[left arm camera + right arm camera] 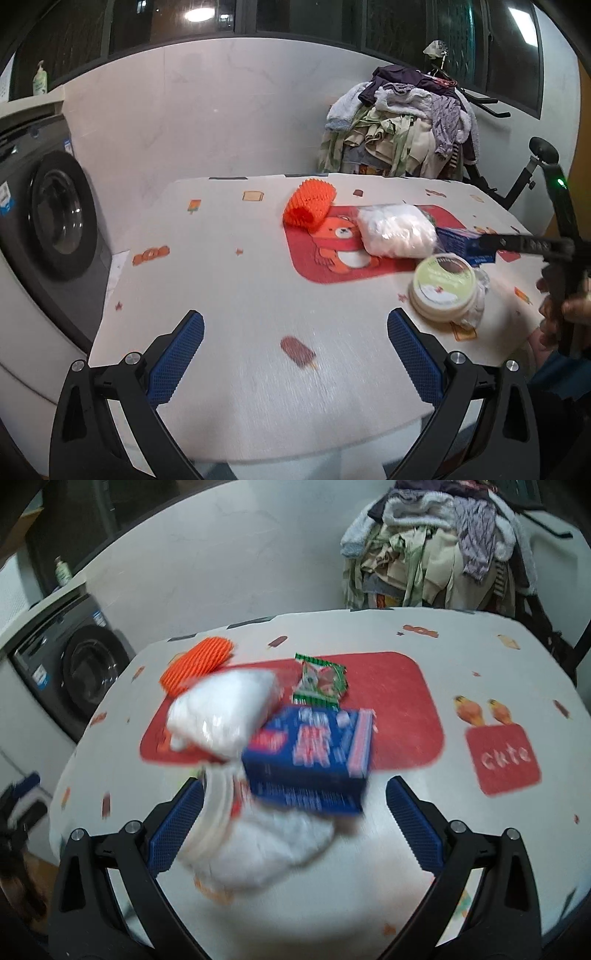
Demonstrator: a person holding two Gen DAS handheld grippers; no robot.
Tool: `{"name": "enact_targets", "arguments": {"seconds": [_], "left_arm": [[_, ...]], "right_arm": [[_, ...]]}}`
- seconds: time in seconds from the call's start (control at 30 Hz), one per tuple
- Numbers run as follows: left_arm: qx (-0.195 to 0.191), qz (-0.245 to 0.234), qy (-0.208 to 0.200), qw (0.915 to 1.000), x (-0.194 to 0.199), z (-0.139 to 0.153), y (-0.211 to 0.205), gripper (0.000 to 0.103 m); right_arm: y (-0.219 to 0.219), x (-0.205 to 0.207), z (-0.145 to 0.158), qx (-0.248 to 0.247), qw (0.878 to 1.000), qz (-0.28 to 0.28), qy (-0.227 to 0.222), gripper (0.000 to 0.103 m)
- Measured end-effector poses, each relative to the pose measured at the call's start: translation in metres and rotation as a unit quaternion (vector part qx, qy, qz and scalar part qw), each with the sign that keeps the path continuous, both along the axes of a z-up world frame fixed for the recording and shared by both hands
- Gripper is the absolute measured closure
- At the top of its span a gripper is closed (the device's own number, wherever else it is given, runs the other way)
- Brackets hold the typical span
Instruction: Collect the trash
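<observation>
Orange mesh sleeve (309,202), 1 blue box (310,757), 1 round tub (443,286); left claw (295,356) and right claw (293,829) both spread, empty.

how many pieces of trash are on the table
5: orange foam net at the far left, white plastic bag, blue box, green wrapper behind it, round tub nearest. More may be hidden.

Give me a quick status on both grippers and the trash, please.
Left gripper open, over bare tablecloth. Right gripper open, closing in on blue box. White plastic bag overlaps the box; round tub beside it. Nothing collected yet.
</observation>
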State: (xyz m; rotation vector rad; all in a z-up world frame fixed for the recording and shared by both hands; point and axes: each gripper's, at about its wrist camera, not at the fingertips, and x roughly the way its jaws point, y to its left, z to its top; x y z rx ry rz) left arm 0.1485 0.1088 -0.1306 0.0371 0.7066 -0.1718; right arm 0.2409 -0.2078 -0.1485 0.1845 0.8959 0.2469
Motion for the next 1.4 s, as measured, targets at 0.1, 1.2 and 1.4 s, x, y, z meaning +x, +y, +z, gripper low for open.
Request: {"name": "enact_targets", "arguments": {"seconds": [0.1,1.2,1.4], "left_arm": [[0.000,-0.006,0.005,1.0000,0.019,0.000,-0.001,0.006],[-0.041,-0.014,0.111,0.9928,0.272,-0.059,-0.042,0.011],[-0.025,-0.003,0.126,0.9916,0.283,-0.070,-0.048,0.054]], "right_arm": [[0.006,0.027,-0.004,-0.004,0.999,-0.015,0.032,0.006],[-0.093,-0.016,-0.004,0.099,0.993,-0.070,-0.014,0.017],[-0.100,-0.032,-0.011,0.082,0.994,-0.067,-0.009,0.017]]}}
